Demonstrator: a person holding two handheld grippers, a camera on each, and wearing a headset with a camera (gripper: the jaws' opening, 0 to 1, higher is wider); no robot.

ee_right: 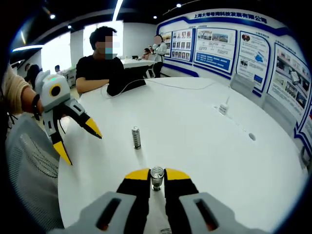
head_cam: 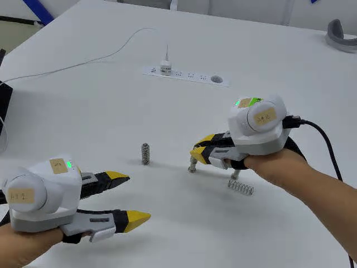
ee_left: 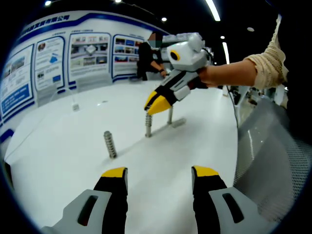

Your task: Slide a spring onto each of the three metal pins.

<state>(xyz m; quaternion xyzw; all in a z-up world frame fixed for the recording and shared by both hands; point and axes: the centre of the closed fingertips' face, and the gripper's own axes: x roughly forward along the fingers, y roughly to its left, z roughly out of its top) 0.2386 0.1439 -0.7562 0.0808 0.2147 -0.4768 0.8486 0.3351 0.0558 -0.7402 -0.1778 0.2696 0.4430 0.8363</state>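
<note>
Three upright metal pins stand on the white table (head_cam: pixel 111 111). The left pin (head_cam: pixel 145 154) (ee_left: pixel 110 144) (ee_right: pixel 137 137) wears a spring. My right gripper (head_cam: pixel 198 154) (ee_right: pixel 157 176) (ee_left: pixel 157 103) is shut on a spring (ee_right: pixel 157 177), held at the top of the middle pin (head_cam: pixel 192 166) (ee_left: pixel 148 126). The third pin (head_cam: pixel 235 175) (ee_left: pixel 170 115) stands just behind it, partly hidden by the gripper. A loose spring (head_cam: pixel 241 187) lies flat beside that pin. My left gripper (head_cam: pixel 131 197) (ee_left: pixel 160 171) (ee_right: pixel 80 139) hovers open and empty at the near left.
A white power strip (head_cam: pixel 184 74) with a plug and a long white cable (head_cam: pixel 100 58) lies at the table's far side. A grey curved object (head_cam: pixel 341 36) sits at the far right corner. A person (ee_right: pixel 100 68) sits at the table's far edge.
</note>
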